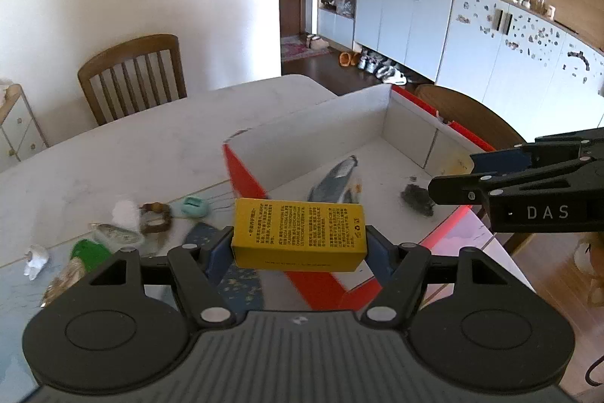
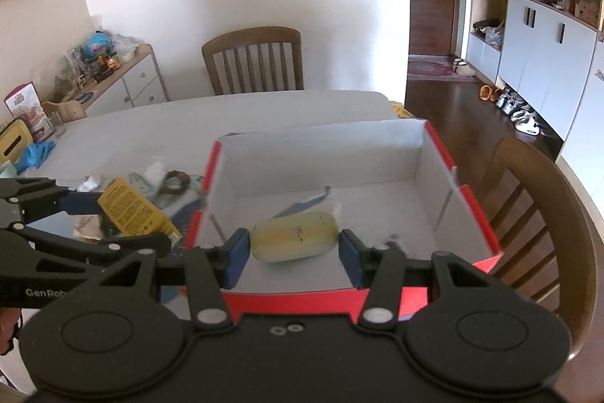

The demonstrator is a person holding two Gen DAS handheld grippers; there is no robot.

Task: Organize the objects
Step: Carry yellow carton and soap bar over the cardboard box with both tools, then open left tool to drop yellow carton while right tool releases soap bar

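Note:
My left gripper (image 1: pixel 298 248) is shut on a yellow printed carton (image 1: pixel 298 233), held crosswise between its blue pads (image 1: pixel 217 257) above the near left corner of the box. The same carton (image 2: pixel 136 210) shows at the left of the right wrist view. My right gripper (image 2: pixel 294 253) is shut on a yellow-green oval object (image 2: pixel 294 240), over the inside of the red-and-white cardboard box (image 2: pixel 487 229). From the left wrist view the right gripper (image 1: pixel 453 172) reaches in from the right over the box (image 1: pixel 241 172). A grey-blue pouch (image 1: pixel 336 180) and a small dark item (image 1: pixel 417 201) lie in the box.
Loose items lie on the table left of the box: a white wad (image 1: pixel 124 212), a brown ring (image 1: pixel 154 216), a teal piece (image 1: pixel 194 206), a green item (image 1: pixel 88 252). Wooden chairs stand at the far side (image 2: pixel 253 59) and the right (image 2: pixel 536 214). A cluttered sideboard (image 2: pixel 113 82) is far left.

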